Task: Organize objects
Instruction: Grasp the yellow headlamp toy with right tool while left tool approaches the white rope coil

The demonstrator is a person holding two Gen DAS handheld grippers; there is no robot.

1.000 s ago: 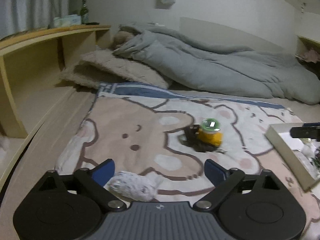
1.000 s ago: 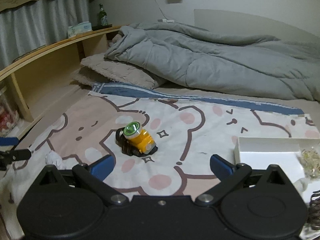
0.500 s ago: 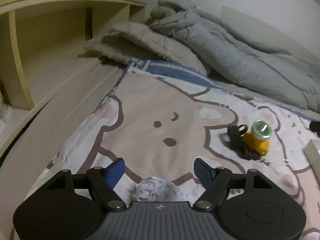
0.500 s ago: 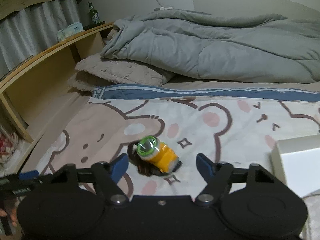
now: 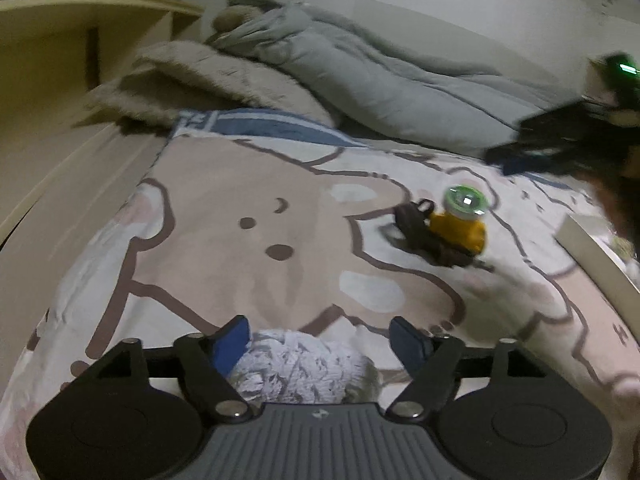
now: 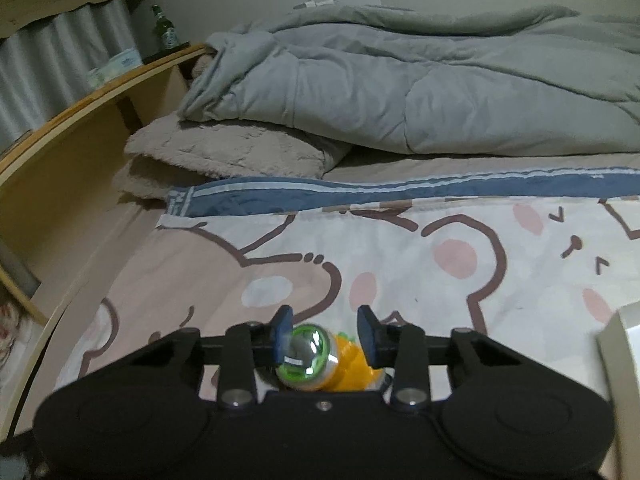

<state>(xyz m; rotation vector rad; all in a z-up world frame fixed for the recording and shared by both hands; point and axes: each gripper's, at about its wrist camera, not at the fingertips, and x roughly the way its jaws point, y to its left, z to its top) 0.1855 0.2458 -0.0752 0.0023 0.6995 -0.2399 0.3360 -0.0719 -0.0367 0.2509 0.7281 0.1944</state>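
Bear-print blanket [image 6: 440, 248], right gripper [image 6: 326, 334] gripping yellow headlamp [image 6: 320, 356], lens toward camera, left gripper [image 5: 320, 338] wide.

Glossy plastic headlamp [image 6: 320, 360] on matt cloth blanket [image 6: 420, 264].

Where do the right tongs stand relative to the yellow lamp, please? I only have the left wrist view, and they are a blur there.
Observer: In the right wrist view the lamp lies between the right tongs, which have just closed onto it.
Operator: Thank you. Which parts do the pads meet?
Observer: One pad is at the green lens rim, the other beside the yellow body.
Operator: Is there anything beyond it that I cannot see?
Observer: A white cable lies on top of the duvet.
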